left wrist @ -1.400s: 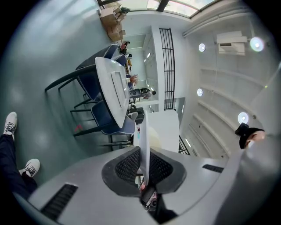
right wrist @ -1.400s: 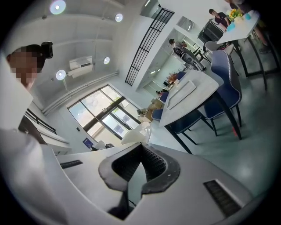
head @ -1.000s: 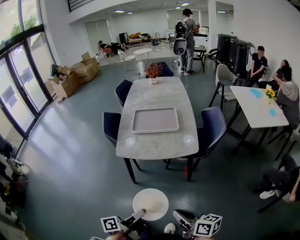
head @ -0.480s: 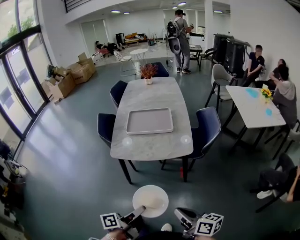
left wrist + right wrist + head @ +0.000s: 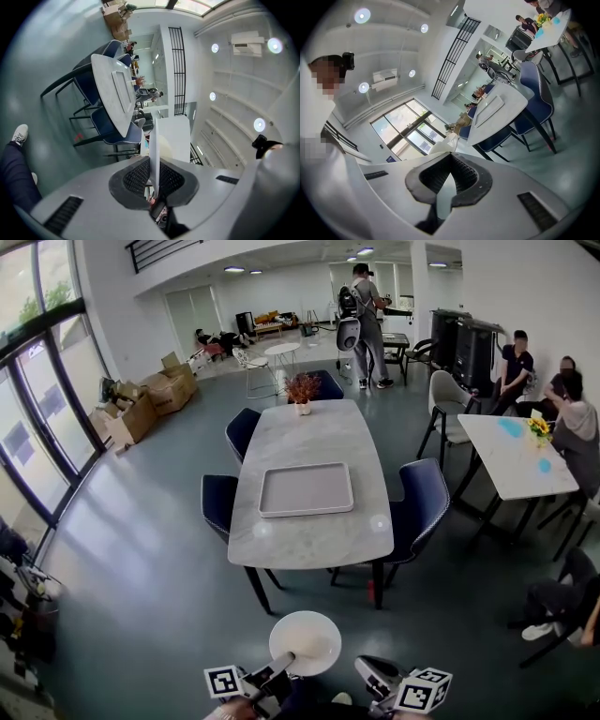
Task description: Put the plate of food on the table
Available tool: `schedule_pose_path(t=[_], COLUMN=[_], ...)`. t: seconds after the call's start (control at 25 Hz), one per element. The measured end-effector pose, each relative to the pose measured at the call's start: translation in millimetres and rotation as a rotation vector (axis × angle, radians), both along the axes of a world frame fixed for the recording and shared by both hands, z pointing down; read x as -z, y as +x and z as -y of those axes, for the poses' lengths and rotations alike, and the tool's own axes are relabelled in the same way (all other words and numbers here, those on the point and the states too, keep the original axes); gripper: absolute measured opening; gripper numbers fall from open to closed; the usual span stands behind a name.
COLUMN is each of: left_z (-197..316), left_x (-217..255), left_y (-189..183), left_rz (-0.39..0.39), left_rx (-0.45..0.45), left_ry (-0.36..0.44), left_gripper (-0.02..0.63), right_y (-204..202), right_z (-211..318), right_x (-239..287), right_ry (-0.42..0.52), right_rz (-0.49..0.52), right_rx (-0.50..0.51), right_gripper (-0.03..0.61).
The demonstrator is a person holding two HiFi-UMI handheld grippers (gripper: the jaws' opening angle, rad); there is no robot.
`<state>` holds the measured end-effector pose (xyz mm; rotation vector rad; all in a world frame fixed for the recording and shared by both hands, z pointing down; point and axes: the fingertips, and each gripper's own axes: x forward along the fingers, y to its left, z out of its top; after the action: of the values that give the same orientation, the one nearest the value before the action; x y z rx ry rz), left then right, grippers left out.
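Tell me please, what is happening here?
A person carries a white plate, its rim clamped in the left gripper. The right gripper is shut and holds nothing. The plate is not yet on the marble table, which stands ahead with a gray tray on it.

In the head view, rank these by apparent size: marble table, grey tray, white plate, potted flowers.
1. marble table
2. grey tray
3. white plate, not far behind the tray; it is nearest the camera, which enlarges it
4. potted flowers, farthest away, so shrunk
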<state>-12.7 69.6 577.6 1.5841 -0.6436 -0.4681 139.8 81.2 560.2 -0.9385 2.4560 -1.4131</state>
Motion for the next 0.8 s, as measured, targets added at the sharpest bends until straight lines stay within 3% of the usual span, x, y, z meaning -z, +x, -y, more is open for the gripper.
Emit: schedule_pose_path(t=[0.36, 0.56, 0.8], left_z=[41, 85, 143], left_x=[-16, -15, -12], left_y=[-11, -25, -47], left_rz=[-0.021, -0.023, -0.025], left_rx=[-0.027, -0.053, -0.073], left_ry=[-0.026, -0.033, -0.024], left_gripper=[0.026, 0.026, 0.026], right_y=[2, -13, -36], right_z=[30, 69, 121], right_x=[-16, -12, -20], right_ry=[-0.014, -0.038, -0.024], right_rz=[0.005, -0.024, 0.017], right_rx=[-0.070, -0.110, -0.120], right_gripper=[0.009, 0.009, 0.009])
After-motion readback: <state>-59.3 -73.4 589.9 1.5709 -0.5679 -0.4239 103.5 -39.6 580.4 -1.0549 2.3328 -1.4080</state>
